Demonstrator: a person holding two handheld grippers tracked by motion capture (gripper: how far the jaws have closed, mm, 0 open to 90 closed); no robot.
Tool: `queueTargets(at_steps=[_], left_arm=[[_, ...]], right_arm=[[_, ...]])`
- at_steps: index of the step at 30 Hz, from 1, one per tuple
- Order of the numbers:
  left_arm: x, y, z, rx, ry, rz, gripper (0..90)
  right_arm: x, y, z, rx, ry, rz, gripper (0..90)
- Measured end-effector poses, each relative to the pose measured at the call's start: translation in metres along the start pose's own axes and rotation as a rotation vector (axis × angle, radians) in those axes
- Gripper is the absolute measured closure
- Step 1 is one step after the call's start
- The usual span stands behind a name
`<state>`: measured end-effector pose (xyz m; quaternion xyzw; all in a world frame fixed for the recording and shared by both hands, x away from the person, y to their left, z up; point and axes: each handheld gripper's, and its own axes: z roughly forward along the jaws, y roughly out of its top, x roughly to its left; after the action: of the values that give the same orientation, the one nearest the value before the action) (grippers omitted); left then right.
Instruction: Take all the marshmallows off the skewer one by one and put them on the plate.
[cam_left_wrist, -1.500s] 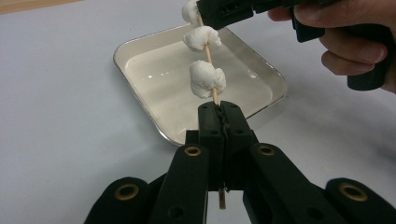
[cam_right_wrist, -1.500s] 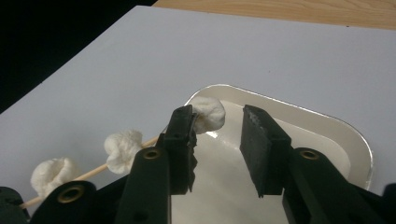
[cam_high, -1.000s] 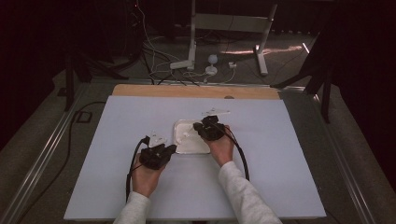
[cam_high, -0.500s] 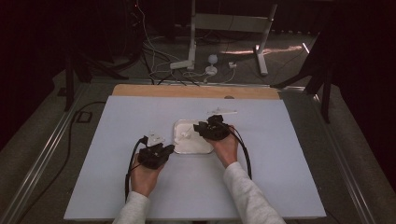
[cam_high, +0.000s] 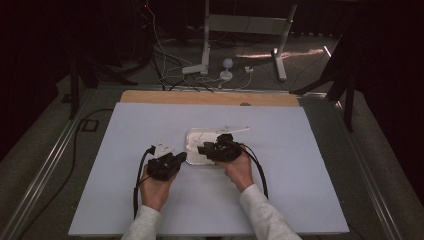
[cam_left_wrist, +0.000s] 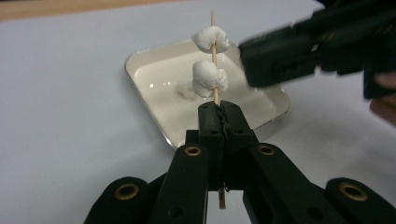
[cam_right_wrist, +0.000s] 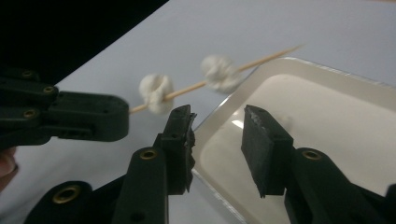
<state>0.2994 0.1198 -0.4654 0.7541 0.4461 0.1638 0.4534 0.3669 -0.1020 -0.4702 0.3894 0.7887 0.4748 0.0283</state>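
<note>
My left gripper (cam_left_wrist: 219, 109) is shut on the lower end of a thin wooden skewer (cam_left_wrist: 214, 51). Two white marshmallows (cam_left_wrist: 209, 78) are threaded on it, and it stands out over a white square tray (cam_left_wrist: 154, 70). A small white lump (cam_left_wrist: 186, 88) lies in the tray. My right gripper (cam_right_wrist: 217, 123) hovers over the tray's rim (cam_right_wrist: 224, 105), just beside the skewer (cam_right_wrist: 187, 87). Its jaws have just been opening and nothing is between them. In the high view the left gripper (cam_high: 181, 157) and the right gripper (cam_high: 202, 148) meet at the tray's (cam_high: 196, 136) near side.
The tray sits mid-table on a pale sheet (cam_high: 300, 165). A wooden strip (cam_high: 210, 97) runs along the far edge. Beyond it on the floor are a metal stand (cam_high: 205, 65) and loose cables. A dark rail runs along the left side.
The right hand has shifted a little toward the near left, closer to the left gripper. The left hand has kept still with the skewer.
</note>
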Motion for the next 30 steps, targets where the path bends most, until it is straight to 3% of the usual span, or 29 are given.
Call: queueTargets(at_steps=[7, 11, 16, 21, 25, 28, 30], left_arm=[[0.0, -0.001, 0.001, -0.026, -0.032, 0.004, 89.8], [0.001, -0.002, 0.002, -0.024, -0.042, 0.004, 89.8], [0.002, -0.004, 0.004, -0.025, -0.054, -0.001, 89.6], [0.001, -0.005, 0.004, -0.038, -0.059, -0.004, 89.1], [0.001, -0.008, 0.008, -0.023, -0.088, -0.017, 88.5], [-0.002, -0.008, 0.012, -0.002, -0.098, -0.007, 88.0], [-0.002, -0.008, 0.011, 0.002, -0.082, -0.008, 88.7]], right_arm=[[-0.004, 0.001, 0.0, -0.073, 0.135, 0.15, 70.3], [-0.009, 0.003, 0.0, -0.085, 0.169, 0.217, 72.9], [-0.011, 0.005, 0.001, -0.084, 0.163, 0.259, 75.7], [-0.012, 0.004, 0.003, -0.085, 0.152, 0.283, 77.0], [-0.013, 0.005, 0.001, -0.115, 0.19, 0.291, 80.3], [-0.009, 0.007, -0.001, -0.141, 0.219, 0.242, 81.9], [-0.006, 0.008, -0.003, -0.146, 0.22, 0.206, 82.0]])
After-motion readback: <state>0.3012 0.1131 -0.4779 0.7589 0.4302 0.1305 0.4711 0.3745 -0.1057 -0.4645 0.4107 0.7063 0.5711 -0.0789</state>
